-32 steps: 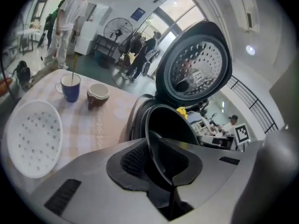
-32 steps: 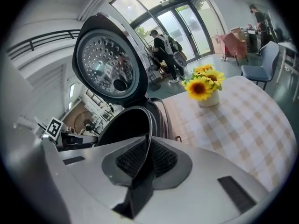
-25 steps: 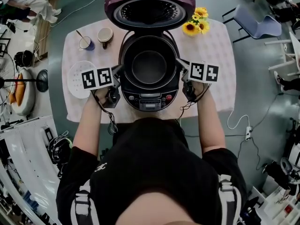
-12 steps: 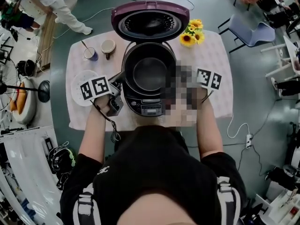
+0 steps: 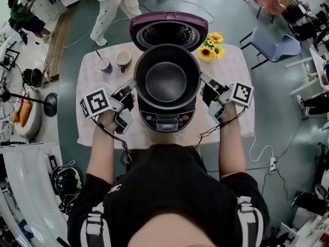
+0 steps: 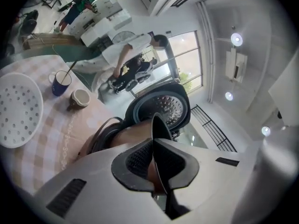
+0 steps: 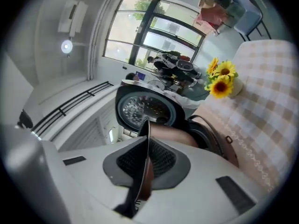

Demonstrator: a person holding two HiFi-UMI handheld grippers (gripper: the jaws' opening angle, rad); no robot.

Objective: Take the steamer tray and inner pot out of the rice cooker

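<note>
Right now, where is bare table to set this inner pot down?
Right side: bare cloth between the sunflowers, the rice cooker and the front edge. Left side is crowded: steamer tray, blue cup, mug.

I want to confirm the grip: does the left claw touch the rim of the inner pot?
Touching. The left gripper view shows the left claw shut on the thin rim of the inner pot, a pad pressing each side.

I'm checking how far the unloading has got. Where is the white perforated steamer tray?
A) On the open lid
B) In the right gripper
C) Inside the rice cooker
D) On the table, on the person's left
D: the steamer tray lies flat on the checked tablecloth, apart from the rice cooker.
</note>
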